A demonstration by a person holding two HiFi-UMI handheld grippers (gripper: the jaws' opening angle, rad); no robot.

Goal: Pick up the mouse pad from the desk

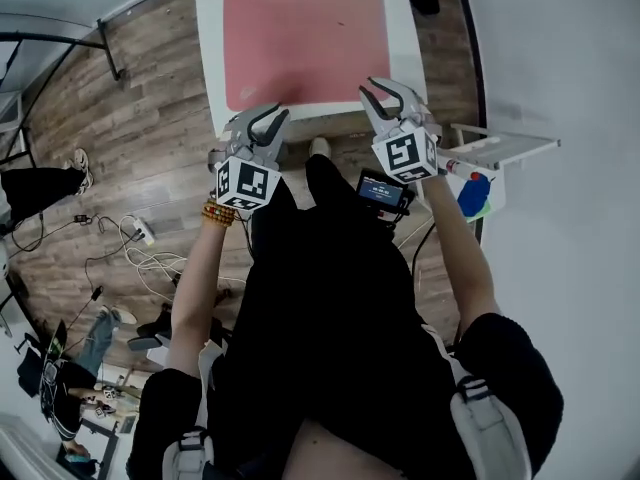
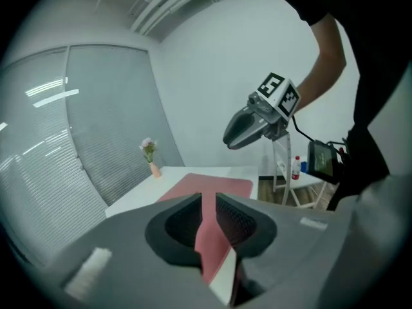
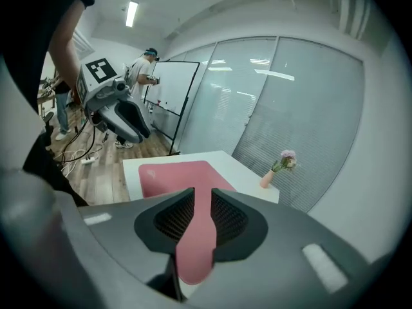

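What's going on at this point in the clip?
A person holds a two-jaw gripper in each hand and faces a white desk on which a pink mouse pad lies flat. The left gripper and right gripper are both aimed at the pad from its near side. Each has its jaws apart with nothing between them. Neither has reached the pad, so the pickup has not begun.

ahead of my right gripper (image 3: 201, 195) stands a blind-covered glass wall (image 3: 302, 108), a whiteboard (image 3: 170, 98) off to the left, a ceiling strip light (image 3: 131, 13) above, wood floor (image 3: 96, 166) below.
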